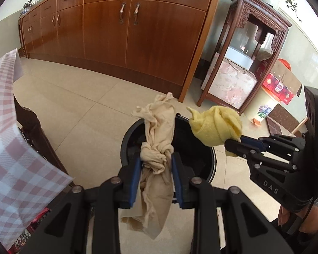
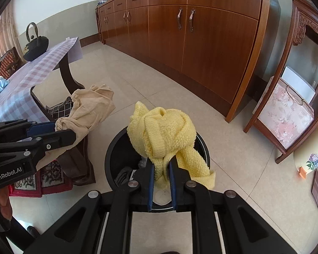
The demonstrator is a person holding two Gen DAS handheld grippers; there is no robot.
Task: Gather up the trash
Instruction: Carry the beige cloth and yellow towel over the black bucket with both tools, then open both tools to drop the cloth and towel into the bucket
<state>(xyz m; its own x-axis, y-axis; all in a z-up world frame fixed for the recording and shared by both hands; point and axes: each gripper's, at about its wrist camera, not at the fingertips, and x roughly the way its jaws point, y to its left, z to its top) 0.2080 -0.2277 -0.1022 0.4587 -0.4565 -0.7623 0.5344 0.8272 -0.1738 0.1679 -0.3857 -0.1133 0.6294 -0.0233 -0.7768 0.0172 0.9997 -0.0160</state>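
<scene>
Both grippers hang above the black bin [image 2: 116,148] on the tiled floor. Left gripper [image 1: 156,165]: jaws closed on the knot of a beige cloth [image 1: 159,131], tail dangling below. Right gripper [image 2: 162,169]: jaws pinched nearly together on a knotted yellow towel [image 2: 163,135]. Judgement: drop step. Centre each bundle over the bin mouth, lower until loose tails clear the rim, then open fully; the beige tail may otherwise drape outside.

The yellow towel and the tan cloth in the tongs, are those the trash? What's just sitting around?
For the job:
yellow towel, in the right tongs
tan cloth, in the left tongs
black bin beneath them

Just there:
black teapot
checked tablecloth
wooden cabinet
</scene>
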